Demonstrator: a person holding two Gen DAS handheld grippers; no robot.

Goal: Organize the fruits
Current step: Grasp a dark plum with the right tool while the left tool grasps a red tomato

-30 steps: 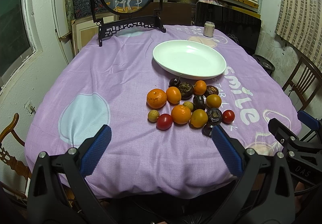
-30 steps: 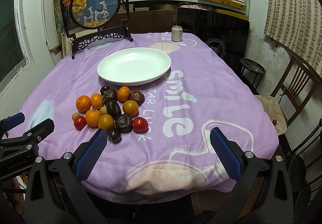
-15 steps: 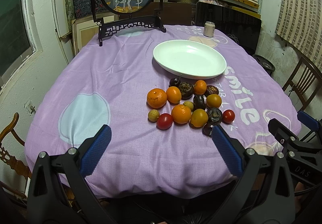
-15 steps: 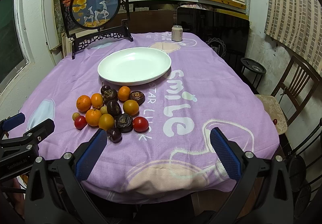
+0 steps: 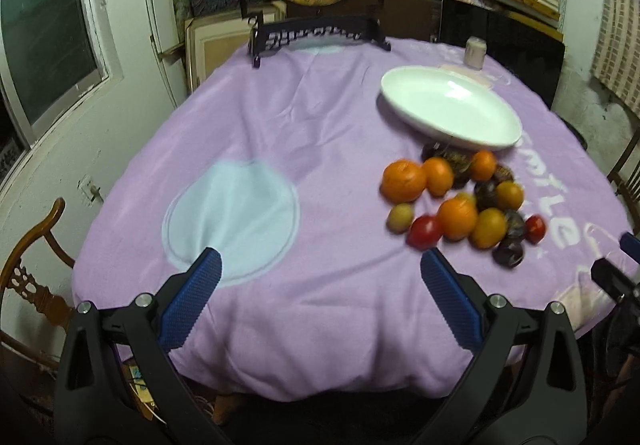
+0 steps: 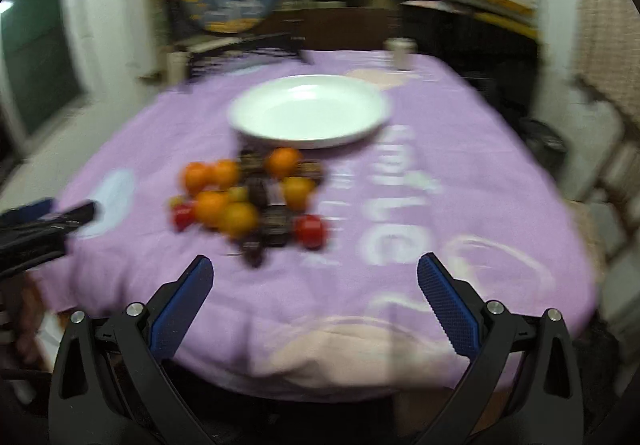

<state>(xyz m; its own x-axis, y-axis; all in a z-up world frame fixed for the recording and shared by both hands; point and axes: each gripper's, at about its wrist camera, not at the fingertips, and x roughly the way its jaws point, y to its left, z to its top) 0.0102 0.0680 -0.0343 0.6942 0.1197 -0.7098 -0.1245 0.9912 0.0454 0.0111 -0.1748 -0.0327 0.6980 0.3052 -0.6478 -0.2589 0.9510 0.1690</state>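
**Fruits lie in a heap, both grippers empty**

A purple tablecloth (image 5: 304, 149) covers the table. On it stands a white plate (image 5: 448, 109) with nothing inside. Just in front of the plate the fruits (image 5: 460, 201) lie close together: oranges, red tomatoes and dark ones. The left gripper (image 5: 316, 285) is wide open above the cloth, away from the heap. The right gripper (image 6: 314, 283) is closing, nothing between its jaws

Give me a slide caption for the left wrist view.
Open left gripper above purple tablecloth, fruit pile beside an empty white plate.
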